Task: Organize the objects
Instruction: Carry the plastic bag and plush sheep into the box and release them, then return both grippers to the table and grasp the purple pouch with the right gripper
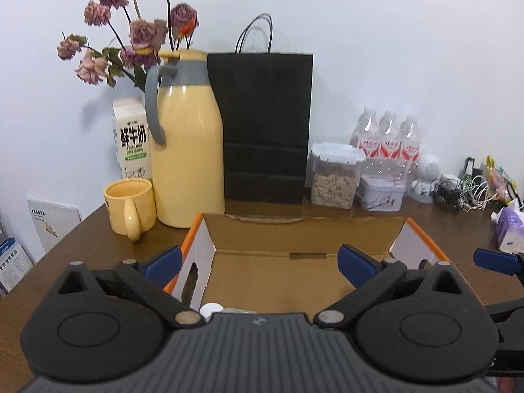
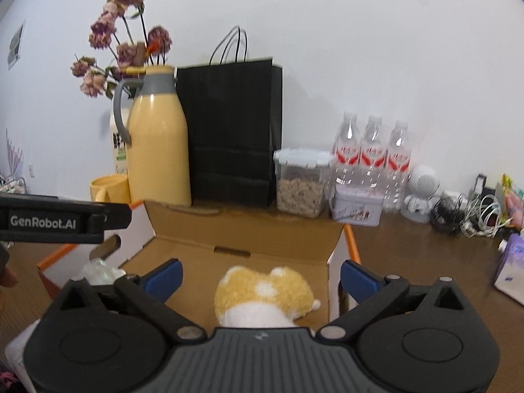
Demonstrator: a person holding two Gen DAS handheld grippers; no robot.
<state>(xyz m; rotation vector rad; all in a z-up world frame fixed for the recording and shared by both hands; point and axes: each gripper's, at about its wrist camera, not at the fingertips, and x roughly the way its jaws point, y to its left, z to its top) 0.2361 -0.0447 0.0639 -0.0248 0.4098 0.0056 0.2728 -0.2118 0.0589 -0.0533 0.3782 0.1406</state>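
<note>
Progress looks well along, by my reading: the plush toy (image 2: 262, 298) already lies inside the cardboard box (image 2: 242, 229), toward its right wall, and something pale and crinkled, too hidden to name, sits at the box's left side. Your right gripper (image 2: 260, 276) hangs just above the toy with its jaws spread wide and nothing between the pads; your left gripper (image 1: 260, 260) is equally wide and empty over the box's bare floor. What is left for you is hard to tell: the mug (image 1: 131, 208), flask (image 1: 186, 150) and other things stand along the wall on the table (image 1: 409, 229).
</note>
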